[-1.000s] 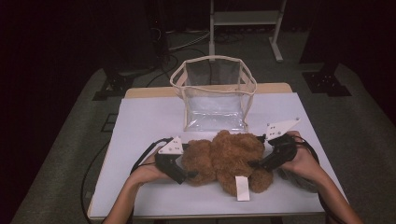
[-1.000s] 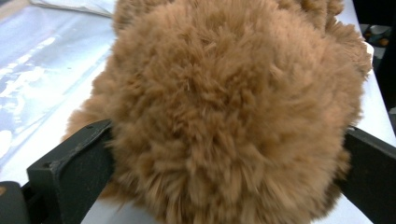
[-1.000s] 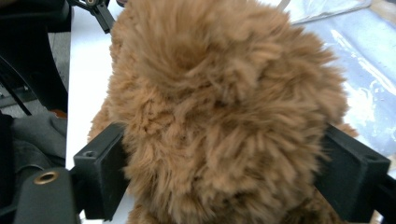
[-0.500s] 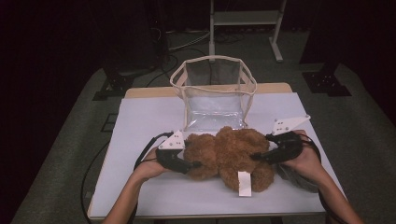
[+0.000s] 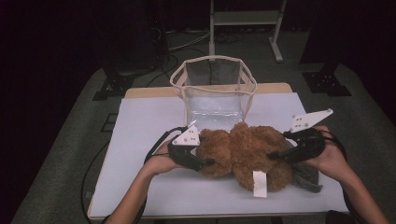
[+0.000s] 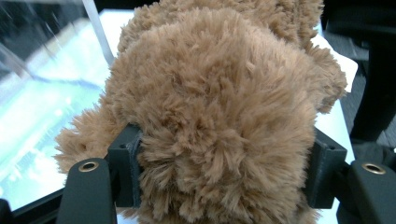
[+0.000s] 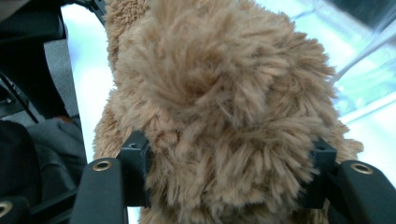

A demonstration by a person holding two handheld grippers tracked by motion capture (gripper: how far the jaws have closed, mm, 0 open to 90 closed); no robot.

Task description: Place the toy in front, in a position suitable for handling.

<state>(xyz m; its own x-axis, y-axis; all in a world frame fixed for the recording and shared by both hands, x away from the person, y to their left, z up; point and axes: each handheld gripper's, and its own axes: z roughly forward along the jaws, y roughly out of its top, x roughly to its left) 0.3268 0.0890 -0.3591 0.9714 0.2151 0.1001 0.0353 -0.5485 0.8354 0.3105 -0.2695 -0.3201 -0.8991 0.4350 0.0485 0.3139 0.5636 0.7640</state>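
A brown plush bear (image 5: 243, 150) is held a little above the white table (image 5: 140, 126), just in front of a clear bag with a beige rim (image 5: 212, 63). My left gripper (image 5: 207, 163) is shut on the toy's left end, its jaws having just closed into the fur. My right gripper (image 5: 274, 156) is shut on the right end, its jaws likewise just closed. In the left gripper view the fur (image 6: 210, 93) bulges between the black pads (image 6: 127, 170). In the right gripper view the plush (image 7: 219, 93) sits squeezed between the pads (image 7: 135, 172). A white tag (image 5: 259, 183) hangs from the bear.
The bag stands open at the table's far middle, its clear front wall (image 5: 215, 112) right behind the toy. A grey cloth-like piece (image 5: 307, 178) lies under my right hand. Cables (image 5: 156, 144) trail from the left gripper. A metal stand (image 5: 243, 18) is on the floor beyond.
Both grippers closed on the bear's ends and rose with it, carrying it slightly toward the bag. The toy now hangs stretched between them instead of resting on the table.
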